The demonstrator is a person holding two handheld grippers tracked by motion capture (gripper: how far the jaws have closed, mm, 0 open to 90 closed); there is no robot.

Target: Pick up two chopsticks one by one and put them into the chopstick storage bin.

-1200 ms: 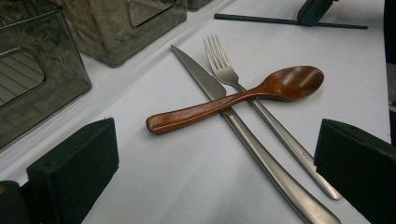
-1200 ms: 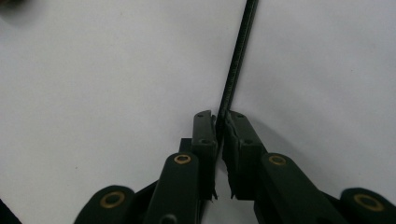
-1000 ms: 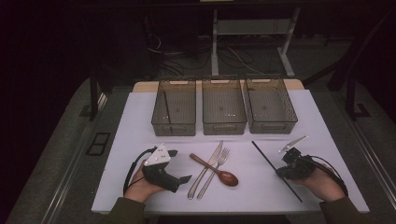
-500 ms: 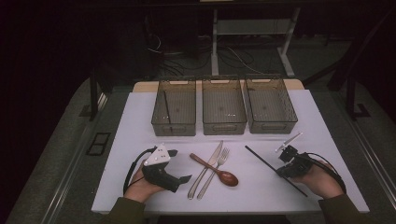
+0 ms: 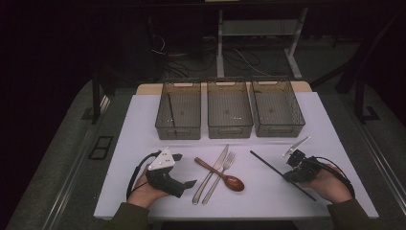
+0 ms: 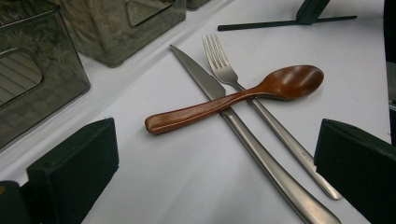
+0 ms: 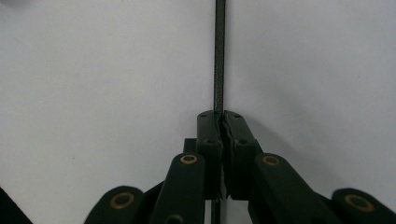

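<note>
Bins [image 5: 230, 115] side by side, black chopstick [image 5: 171, 111] in the leftmost; right gripper [image 5: 293, 172] jaws pinching another chopstick [image 5: 268, 164], left gripper [image 5: 184, 184] jaws spread.

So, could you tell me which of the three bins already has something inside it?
The left bin: a thin black stick lies along its left side, while the middle bin and right bin look bare.

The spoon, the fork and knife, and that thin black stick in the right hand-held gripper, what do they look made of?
The brown spoon looks like wood with a glossy finish: reddish grain, soft highlights on the bowl. The silver fork and silver knife look like brushed steel: grey, with a dull even sheen. The thin black stick is matt and faintly textured, perhaps plastic or coated wood; the look leaves that open.
</note>
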